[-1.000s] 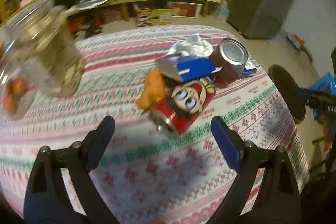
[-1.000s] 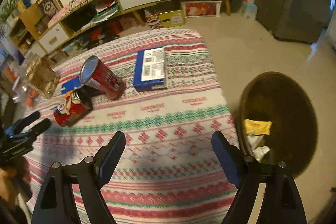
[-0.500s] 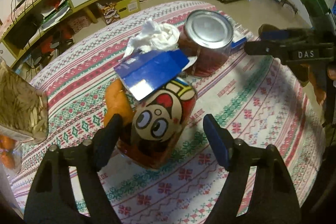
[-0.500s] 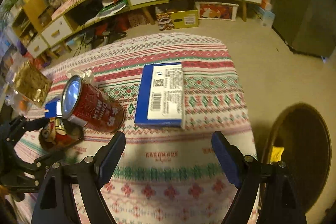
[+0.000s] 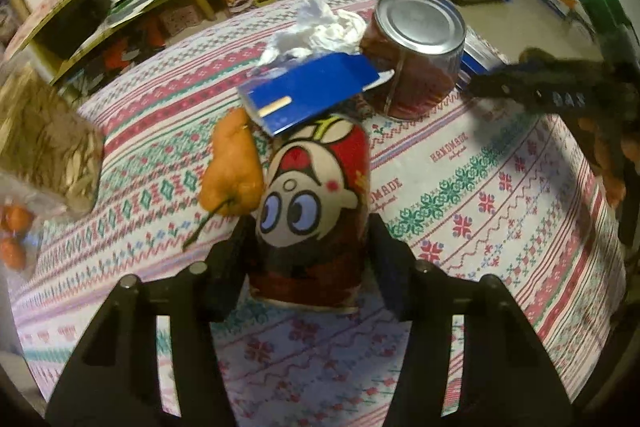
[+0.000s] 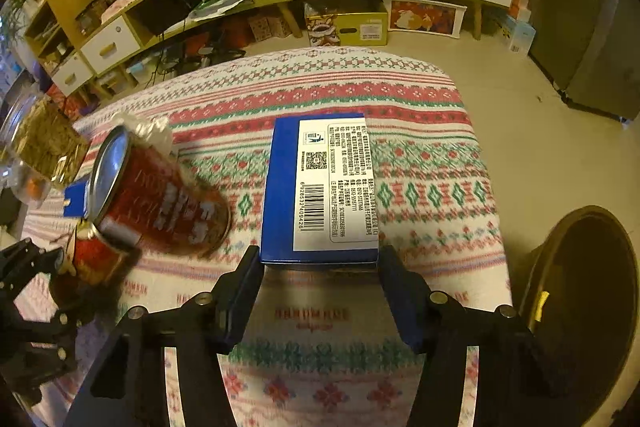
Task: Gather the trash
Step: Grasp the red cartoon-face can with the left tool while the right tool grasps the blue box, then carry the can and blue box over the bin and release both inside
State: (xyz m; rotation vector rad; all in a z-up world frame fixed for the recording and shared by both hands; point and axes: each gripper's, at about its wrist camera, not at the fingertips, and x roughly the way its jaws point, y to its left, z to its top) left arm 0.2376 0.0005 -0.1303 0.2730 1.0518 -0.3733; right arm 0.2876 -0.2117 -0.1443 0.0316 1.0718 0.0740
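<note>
Left wrist view first: at the far left edge a clear jar of seeds stands on the patterned tablecloth, blurred. Next comes an orange peel lying against the side of the cartoon-faced can, which lies on its side. The left gripper has just been closing and now has that can between its two fingers, both pads tight against the can's sides. A flattened blue carton piece rests across the can's far end, with a crumpled white tissue behind it. Right of that a red tin lies tipped, its silver end facing up. The other gripper shows as a dark blur at the right edge.

Right wrist view, again from the left: the red tin lies tipped beside the cartoon-faced can, which sits in the other gripper. In the middle a blue box lies flat, label and barcode up. The right gripper has just been closing too; its fingers flank the box's near end, the left pad against the corner, the right pad at the other corner, though I cannot tell whether it presses. Off the table's right side a dark round bin stands on the floor with a yellow scrap inside.
</note>
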